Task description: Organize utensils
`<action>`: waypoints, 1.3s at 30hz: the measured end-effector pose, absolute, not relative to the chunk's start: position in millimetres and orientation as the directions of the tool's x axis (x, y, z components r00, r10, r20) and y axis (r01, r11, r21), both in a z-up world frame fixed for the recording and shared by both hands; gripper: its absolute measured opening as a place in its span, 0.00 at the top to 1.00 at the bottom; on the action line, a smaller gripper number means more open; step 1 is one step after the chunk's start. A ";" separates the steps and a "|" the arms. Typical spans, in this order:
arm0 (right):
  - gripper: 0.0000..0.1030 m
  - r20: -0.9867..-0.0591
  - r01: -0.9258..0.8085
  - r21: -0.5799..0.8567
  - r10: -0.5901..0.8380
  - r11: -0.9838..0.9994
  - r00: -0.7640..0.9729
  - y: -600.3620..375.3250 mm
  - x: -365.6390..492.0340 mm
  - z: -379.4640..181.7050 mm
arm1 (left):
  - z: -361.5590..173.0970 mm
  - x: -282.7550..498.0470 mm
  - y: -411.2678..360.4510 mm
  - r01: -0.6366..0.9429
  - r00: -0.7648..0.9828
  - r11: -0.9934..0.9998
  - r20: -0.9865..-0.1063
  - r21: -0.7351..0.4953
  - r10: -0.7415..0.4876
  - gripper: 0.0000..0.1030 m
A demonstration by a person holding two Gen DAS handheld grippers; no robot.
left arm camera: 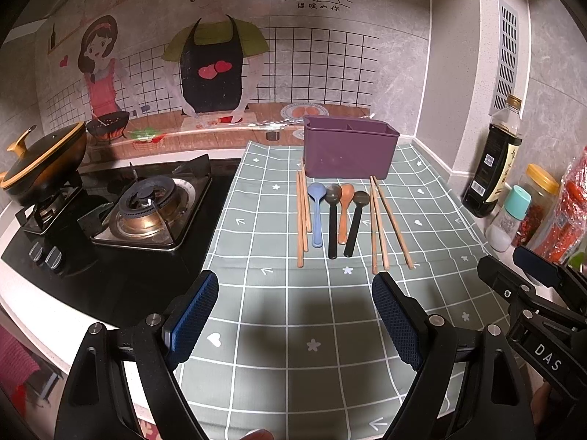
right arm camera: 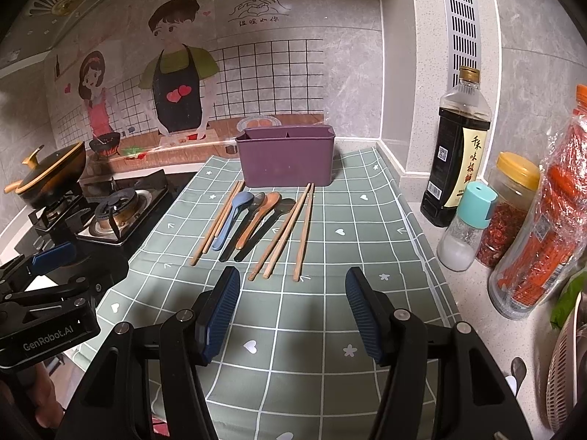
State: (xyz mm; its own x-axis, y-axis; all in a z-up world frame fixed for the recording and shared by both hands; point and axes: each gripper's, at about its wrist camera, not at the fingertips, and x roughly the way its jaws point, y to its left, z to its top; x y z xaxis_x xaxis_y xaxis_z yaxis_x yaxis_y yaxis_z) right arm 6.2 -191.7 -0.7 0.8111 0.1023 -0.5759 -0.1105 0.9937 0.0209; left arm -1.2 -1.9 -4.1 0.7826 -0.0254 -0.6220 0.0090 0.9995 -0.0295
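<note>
On the desk, on the green checked cloth (left arm camera: 279, 315), your spoons and chopsticks lie in a tight row just in front of the purple utensil holder (left arm camera: 350, 150). Your left gripper (left arm camera: 295, 317) and right gripper (right arm camera: 292, 311) both hover near the row with jaws wide apart and nothing in them.

Watch out, because the things lie very close. The blue spoon (left arm camera: 316, 212), the two black-handled spoons (left arm camera: 332, 220) and the brown wooden spoon (left arm camera: 345, 209) almost touch. If you pinch one, you may bump the next or grab two.

The chopsticks (left arm camera: 381, 225) are thin and flat on the cloth. They may slip from your jaws or roll. The cloth may bunch up if you press down. The soy sauce bottle (right arm camera: 456, 157) and the salt shaker (right arm camera: 466, 227) stand near your right side, so a wide swing may knock them over.
</note>
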 end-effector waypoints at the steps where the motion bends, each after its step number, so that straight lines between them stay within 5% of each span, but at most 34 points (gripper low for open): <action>1: 0.44 -0.575 -0.110 0.019 0.101 0.994 0.812 -191.8 6.1 -0.5 | -3.9 -1.1 -2.0 0.009 0.783 1.000 -0.621 -0.030 -0.025 0.17; 39: 0.44 -0.538 -0.080 -0.009 0.063 0.997 0.840 -200.1 49.6 11.7 | -4.1 54.7 -3.4 0.135 0.779 0.989 -0.610 -0.062 -0.144 0.15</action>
State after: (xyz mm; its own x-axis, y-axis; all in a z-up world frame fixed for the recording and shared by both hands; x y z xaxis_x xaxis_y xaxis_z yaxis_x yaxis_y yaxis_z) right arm 49.6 -200.2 11.7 0.8403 0.0630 -0.5384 -0.0802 0.9967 -0.0086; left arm 54.7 -3.4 -4.1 0.7788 -0.1445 -0.6104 0.1346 0.9889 -0.0623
